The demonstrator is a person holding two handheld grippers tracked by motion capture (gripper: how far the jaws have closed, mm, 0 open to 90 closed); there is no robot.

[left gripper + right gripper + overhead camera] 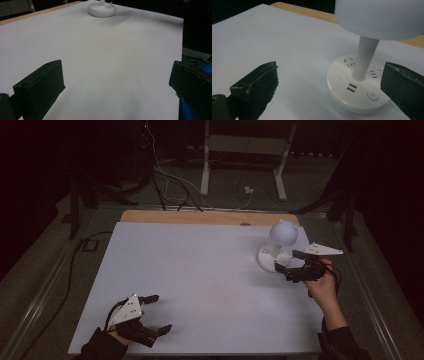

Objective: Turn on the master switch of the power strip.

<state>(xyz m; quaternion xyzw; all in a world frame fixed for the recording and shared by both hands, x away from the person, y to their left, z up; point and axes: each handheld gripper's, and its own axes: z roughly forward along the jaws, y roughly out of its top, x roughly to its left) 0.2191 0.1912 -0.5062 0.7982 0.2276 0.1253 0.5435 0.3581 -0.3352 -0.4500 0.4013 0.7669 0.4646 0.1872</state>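
Dark room, white table (200, 270). At its far right side stands a little white lamp (280, 245) with a round base (357, 87) that has plugs and buttons. The right gripper (296, 265) sits just beside the base, jaws spread wide, maybe getting ready to press a button. The left gripper (152, 312) waits near the front edge, jaws spread too, holding nothing.

The person is wearing dark sleeves, and one is showing on each arm. Each hand is holding a black tool: the left tool (156, 312) and the right tool (290, 261). Each is carrying a grey three-cornered plate (128, 309) on top with small dots on it. A black cable is trailing from each. Blue is showing by one jaw in the left gripper view.
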